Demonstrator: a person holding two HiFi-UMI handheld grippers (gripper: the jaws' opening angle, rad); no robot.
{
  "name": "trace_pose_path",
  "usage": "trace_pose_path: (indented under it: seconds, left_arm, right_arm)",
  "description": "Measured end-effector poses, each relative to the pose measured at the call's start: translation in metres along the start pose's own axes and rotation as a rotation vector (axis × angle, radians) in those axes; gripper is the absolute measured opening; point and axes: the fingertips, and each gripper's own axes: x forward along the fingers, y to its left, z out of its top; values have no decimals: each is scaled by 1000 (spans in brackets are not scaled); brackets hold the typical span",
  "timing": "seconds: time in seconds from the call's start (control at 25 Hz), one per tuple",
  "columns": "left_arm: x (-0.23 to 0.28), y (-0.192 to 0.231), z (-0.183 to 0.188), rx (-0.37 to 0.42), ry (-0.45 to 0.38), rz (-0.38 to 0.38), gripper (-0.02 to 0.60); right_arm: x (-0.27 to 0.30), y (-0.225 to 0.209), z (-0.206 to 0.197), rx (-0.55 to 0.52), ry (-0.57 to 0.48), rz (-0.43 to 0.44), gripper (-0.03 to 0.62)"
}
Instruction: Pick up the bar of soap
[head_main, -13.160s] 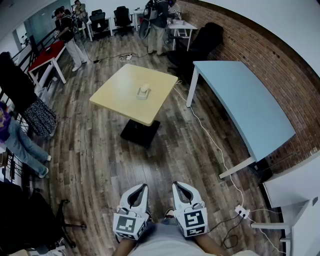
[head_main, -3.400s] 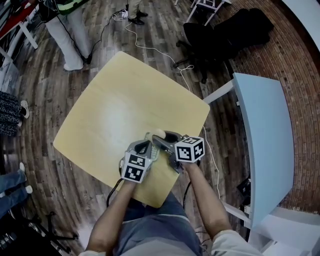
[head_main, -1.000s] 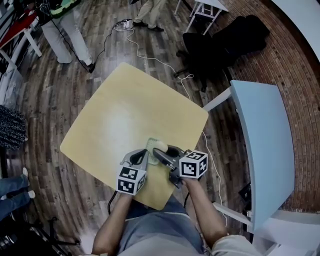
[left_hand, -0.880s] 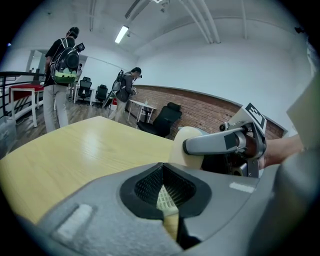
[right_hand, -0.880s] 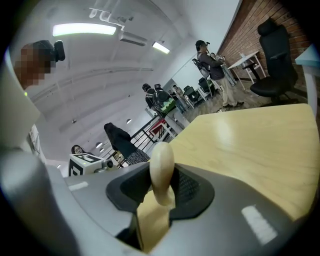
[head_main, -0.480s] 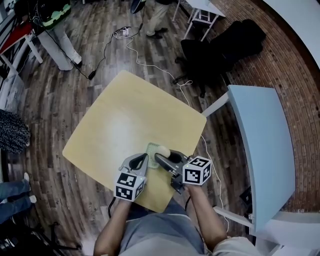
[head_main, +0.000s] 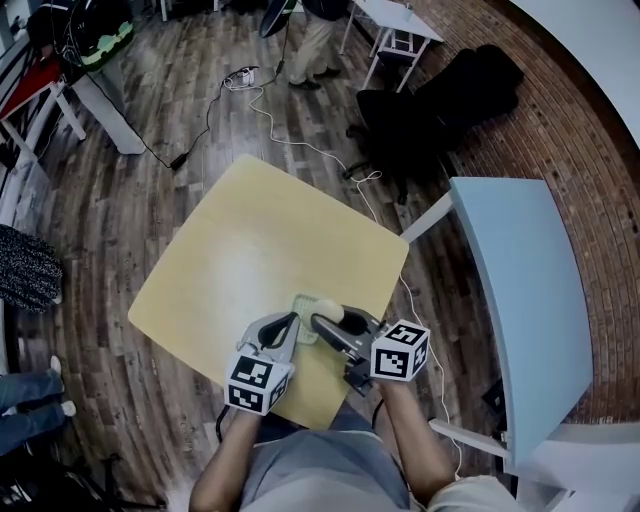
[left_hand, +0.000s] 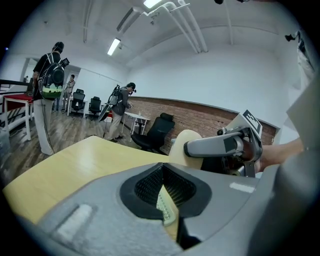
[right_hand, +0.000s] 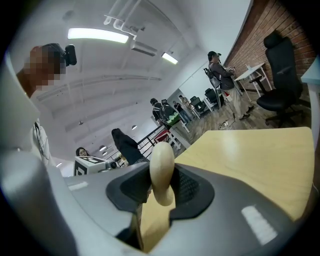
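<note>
My right gripper (head_main: 330, 316) has its jaws clenched on the bar of soap (head_main: 328, 308). In the right gripper view the soap (right_hand: 162, 172) stands on its edge between the two dark pads, pale and oval, and its top rises above the jaws. Behind it lies the yellow desk (right_hand: 250, 155).

My left gripper (head_main: 288, 328) is just beside the right one, near the desk edge closest to me. Its jaws are closed on the rim of a thin, pale green soap dish (left_hand: 167, 210) with small ridges. In the head view the dish (head_main: 303, 335) lies between my two grippers, and the soap is at its far end. I cannot tell if the soap touches the dish.

From the left gripper view I see the soap (left_hand: 184, 145) from the side, held in the grey jaws of the right gripper (left_hand: 220, 147), over the desk (left_hand: 75, 165). A light blue table (head_main: 510, 270) stands well apart on my right.
</note>
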Motion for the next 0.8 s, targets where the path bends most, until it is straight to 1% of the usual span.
trace_pose_path:
  seconds: [0.24,0.8]
  left_arm:
    - [-10,-7,18,13,-34,-15,3]
    - [-36,-23,63,72,-116,-47,3]
  right_arm:
    - [-6,14,13,-21,-27,14,114]
    - [-27,51,42,-79,-105,30,114]
